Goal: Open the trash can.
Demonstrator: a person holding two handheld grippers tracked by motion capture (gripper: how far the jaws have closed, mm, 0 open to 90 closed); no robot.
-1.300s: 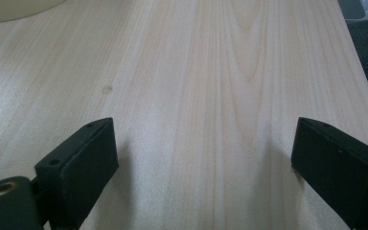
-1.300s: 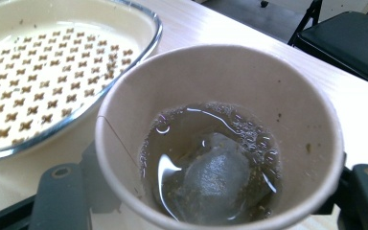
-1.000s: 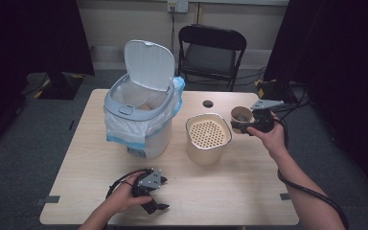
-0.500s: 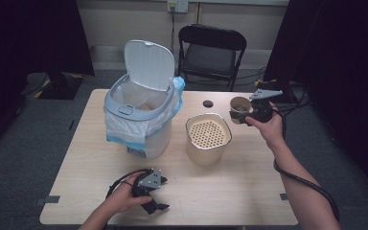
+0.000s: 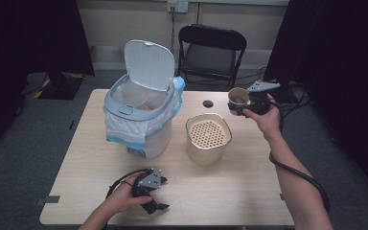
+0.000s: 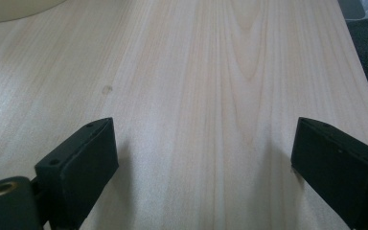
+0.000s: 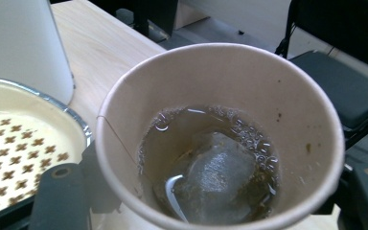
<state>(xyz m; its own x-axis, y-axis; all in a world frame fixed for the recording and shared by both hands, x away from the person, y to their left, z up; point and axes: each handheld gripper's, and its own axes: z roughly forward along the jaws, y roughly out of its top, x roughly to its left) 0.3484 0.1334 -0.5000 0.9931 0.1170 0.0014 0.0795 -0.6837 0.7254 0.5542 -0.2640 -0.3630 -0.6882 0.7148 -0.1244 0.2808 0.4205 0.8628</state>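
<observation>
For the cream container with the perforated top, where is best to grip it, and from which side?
Probably the rim of the cream container, from above, one jaw outside the wall and one on the perforated insert. Its body looks too wide for the open left gripper.

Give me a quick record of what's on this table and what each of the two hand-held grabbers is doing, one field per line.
Table: light wooden table
Bin: white pedal bin with lid up and a blue-edged plastic liner, left of centre
Strainer pot: cream container with a perforated insert, centre
Small item: dark round object, far side; too small to identify
Cup: brown paper cup holding brown liquid and a tea bag
Right gripper: shut on the cup, held above the table
Left gripper: open, low over bare wood, near edge
</observation>
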